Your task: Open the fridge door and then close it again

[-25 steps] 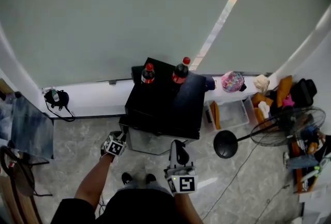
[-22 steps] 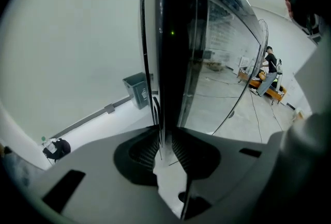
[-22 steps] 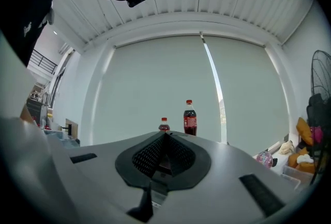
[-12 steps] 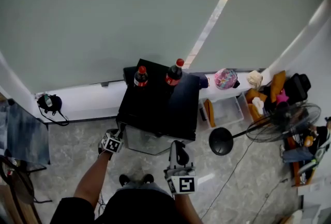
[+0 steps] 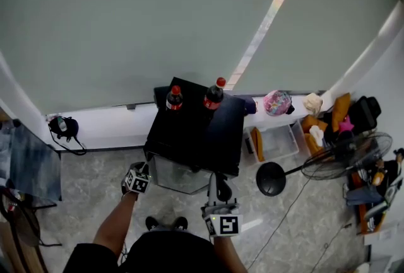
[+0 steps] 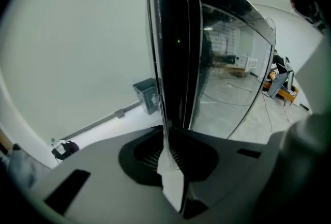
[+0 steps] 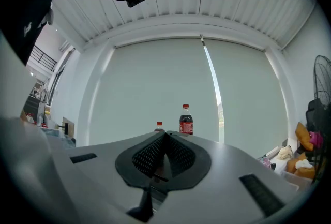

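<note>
A small black fridge stands against the wall with two cola bottles on top. Its glass door faces me. My left gripper is at the door's front left corner. In the left gripper view the door's thin side edge runs down between the jaws of the left gripper, which have just been closing and now pinch it. Whether the door is ajar I cannot tell. My right gripper hangs in front of the door, shut and empty, pointing at the bottles.
A standing fan with a round base is on the floor to the right, beside a clear box and piled clutter. A cable bundle lies at the wall on the left. A grey bin sits behind the fridge.
The left gripper has stayed at the fridge's front left corner, edging slightly closer to the door. The right gripper has not moved. The head view shifted a little.
</note>
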